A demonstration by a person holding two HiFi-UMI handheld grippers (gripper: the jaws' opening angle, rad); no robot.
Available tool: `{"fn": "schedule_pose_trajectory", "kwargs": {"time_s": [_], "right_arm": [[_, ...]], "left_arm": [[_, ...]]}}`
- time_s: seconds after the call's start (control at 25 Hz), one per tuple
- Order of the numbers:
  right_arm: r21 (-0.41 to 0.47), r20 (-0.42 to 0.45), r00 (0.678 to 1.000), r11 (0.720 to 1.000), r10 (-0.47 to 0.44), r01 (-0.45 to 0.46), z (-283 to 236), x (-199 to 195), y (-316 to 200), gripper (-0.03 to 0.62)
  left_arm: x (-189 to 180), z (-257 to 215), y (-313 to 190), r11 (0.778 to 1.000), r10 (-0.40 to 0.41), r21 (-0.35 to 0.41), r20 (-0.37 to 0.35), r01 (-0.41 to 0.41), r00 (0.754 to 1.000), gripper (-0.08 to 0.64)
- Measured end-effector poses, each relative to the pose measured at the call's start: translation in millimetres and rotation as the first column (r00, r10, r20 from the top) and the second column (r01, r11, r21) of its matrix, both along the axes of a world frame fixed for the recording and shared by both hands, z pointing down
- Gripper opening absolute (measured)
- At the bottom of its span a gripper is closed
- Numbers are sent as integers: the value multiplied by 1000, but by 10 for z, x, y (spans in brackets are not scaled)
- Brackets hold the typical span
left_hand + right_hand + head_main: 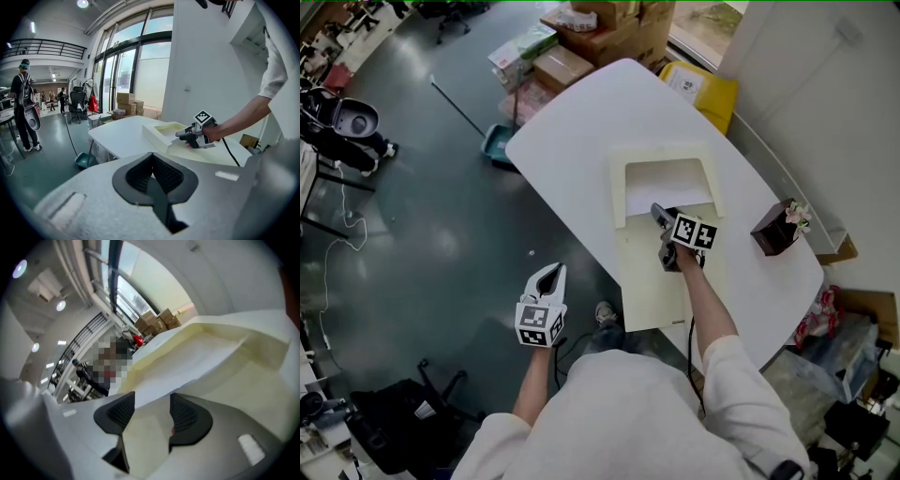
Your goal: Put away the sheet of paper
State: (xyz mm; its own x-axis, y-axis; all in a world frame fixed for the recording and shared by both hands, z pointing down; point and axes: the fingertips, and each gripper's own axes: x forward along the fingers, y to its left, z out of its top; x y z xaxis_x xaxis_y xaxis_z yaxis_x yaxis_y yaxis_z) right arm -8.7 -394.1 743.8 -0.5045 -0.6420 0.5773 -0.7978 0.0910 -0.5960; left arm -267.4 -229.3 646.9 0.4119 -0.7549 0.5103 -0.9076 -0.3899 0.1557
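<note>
- Nearest the head camera are the person's white-sleeved shoulders and forearms, with one gripper in each hand.
- Left gripper (550,272): it is held out over the dark floor (441,234), off the near edge of the table (572,141) and well apart from the work area. In the left gripper view its jaws are brought together, pad against pad, with nothing between them.
- Right gripper (658,212): it is held over the table and points down toward the open box (618,192). In the right gripper view the two dark ribbed pads (183,414) stand partly apart. Only a cream surface shows in the gap, and nothing is gripped.
- Sheet of paper (667,197): plain white, rectangular and without visible print. It lies flat inside the box and covers the near part of the box floor, while the far part of the floor shows cream.
- The right gripper's tips are at the near edge of the sheet. Contact cannot be confirmed from any view.
- Box: shallow, cream-coloured, with raised walls around a trapezoid opening. A flat cream panel (649,295) extends from it toward the person, under the right hand (682,258).
- Small dark container (773,230) holding flowers: it stands on the table to the right of the box, apart from it.
</note>
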Motion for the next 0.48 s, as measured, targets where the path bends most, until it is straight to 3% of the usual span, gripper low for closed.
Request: {"fn": "schedule_pose_trajectory", "kwargs": {"time_s": [0.08,0.2,0.48], "right_arm": [[12,-131,986,995,-101,103,13,-32,46,216],[19,-266,939,973,-217,230,55,-72,116,221],[23,-336,881,933,-332,360,24,-163,238,288]], "left_arm": [[14,-11,-9,1000,3,3,-3,-3,1000,2],[48,-31,-18,1000,8,8,-7,-8,1000,3],[99,-55,-30,1000,16,15,-12,-16,1000,3]]}}
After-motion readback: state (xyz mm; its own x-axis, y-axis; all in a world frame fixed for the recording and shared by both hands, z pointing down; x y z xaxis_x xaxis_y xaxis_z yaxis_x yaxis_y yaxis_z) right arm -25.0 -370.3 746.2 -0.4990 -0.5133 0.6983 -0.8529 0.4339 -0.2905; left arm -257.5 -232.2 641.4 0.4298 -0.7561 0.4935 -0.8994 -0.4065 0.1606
